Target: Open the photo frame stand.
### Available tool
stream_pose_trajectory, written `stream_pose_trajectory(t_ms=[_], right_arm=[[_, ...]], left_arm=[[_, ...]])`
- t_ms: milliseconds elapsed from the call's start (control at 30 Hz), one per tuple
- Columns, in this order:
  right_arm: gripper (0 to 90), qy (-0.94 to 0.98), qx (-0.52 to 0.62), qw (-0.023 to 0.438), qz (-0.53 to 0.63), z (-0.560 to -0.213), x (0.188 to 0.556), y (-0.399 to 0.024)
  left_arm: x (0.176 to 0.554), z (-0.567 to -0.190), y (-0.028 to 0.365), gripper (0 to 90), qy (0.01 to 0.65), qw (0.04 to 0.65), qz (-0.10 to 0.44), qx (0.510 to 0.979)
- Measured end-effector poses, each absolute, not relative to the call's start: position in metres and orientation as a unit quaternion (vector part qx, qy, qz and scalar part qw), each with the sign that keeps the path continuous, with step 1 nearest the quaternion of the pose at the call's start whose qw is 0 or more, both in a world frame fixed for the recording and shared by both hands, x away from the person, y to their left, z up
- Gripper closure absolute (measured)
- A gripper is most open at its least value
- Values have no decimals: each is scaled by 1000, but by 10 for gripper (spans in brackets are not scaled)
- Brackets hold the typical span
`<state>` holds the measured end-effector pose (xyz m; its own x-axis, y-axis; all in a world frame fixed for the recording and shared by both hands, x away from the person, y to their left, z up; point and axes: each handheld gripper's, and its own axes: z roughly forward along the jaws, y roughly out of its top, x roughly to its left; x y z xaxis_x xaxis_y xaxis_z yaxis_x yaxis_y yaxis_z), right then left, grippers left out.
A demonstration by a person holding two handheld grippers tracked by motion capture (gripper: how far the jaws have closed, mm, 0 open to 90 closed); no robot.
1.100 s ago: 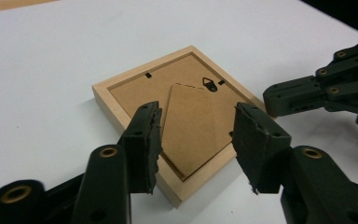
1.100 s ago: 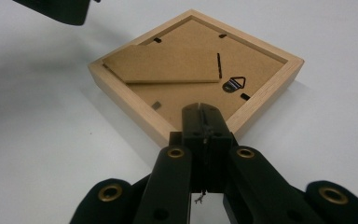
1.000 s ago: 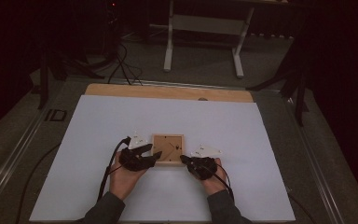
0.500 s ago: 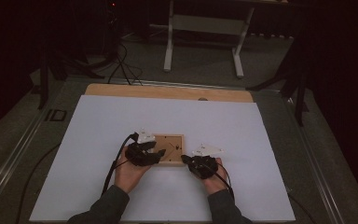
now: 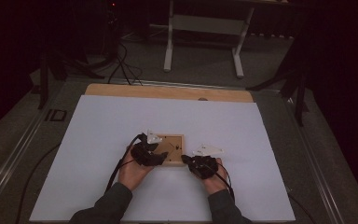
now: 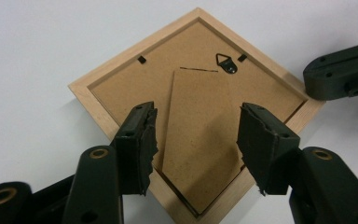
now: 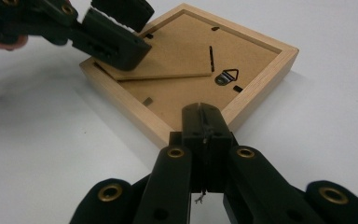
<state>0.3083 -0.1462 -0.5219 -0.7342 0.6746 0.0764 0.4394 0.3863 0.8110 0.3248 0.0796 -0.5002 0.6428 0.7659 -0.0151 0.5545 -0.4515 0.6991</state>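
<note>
A wooden picture frame (image 5: 170,148) lies face down just below the centre of the high view on the white table (image 5: 98,140), its brown backing board (image 6: 200,121) and small metal hanger (image 6: 227,63) facing up. The left gripper (image 6: 196,135) hovers over the frame's lower corner in its own view, jaws apart and just now widening — the easel flap (image 6: 200,149) sits between them, unpinched. The right gripper (image 7: 204,122) has its jaws pressed together, tips at the frame's near corner in the lower middle of its own view — whether they touch the wood I cannot tell
</note>
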Motion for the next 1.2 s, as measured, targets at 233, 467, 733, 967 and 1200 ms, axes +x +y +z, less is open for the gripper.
stream_pose_trajectory(t_ms=[233,467,733,967,1200], right_arm=[[896,821,339,134,439,-522,308,-146],[896,821,339,135,439,-522,308,-146],[895,821,340,135,439,-522,308,-146],[894,820,340,135,440,-522,308,-146],[895,821,338,134,440,-522,308,-146]], left_arm=[[325,-504,76,452,390,334,159,843],[325,-507,75,452,388,324,154,849],[325,-506,77,482,389,320,146,852],[325,-503,77,508,387,312,140,857],[325,-494,72,512,383,305,154,858]])
